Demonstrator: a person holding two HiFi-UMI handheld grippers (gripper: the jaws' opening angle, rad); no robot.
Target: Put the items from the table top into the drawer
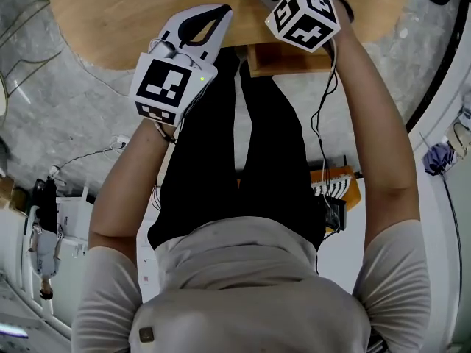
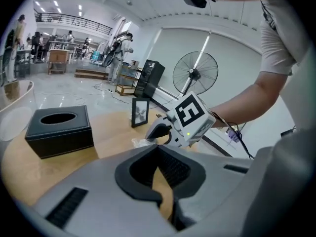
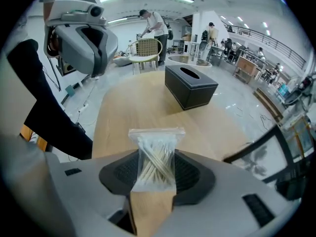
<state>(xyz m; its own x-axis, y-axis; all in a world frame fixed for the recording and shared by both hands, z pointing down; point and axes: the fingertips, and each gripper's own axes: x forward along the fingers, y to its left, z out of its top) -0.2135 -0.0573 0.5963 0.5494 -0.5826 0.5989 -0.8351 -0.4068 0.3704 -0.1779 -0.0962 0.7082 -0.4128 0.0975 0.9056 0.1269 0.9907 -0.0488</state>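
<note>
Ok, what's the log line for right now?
right gripper: shut on bag of cotton swabs, above table | left gripper: shut, empty

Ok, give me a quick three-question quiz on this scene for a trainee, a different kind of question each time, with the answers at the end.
1. Multiple choice: what does the right gripper hold between its jaws?
A) a clear bag of cotton swabs
B) a pen
C) a roll of tape
2. True or false: the black tissue box stands on the wooden table.
3. Short answer: in the left gripper view, what stands upright on the table to the right of the tissue box?
Key: 1 A. 2 True. 3 The small picture frame.
</note>
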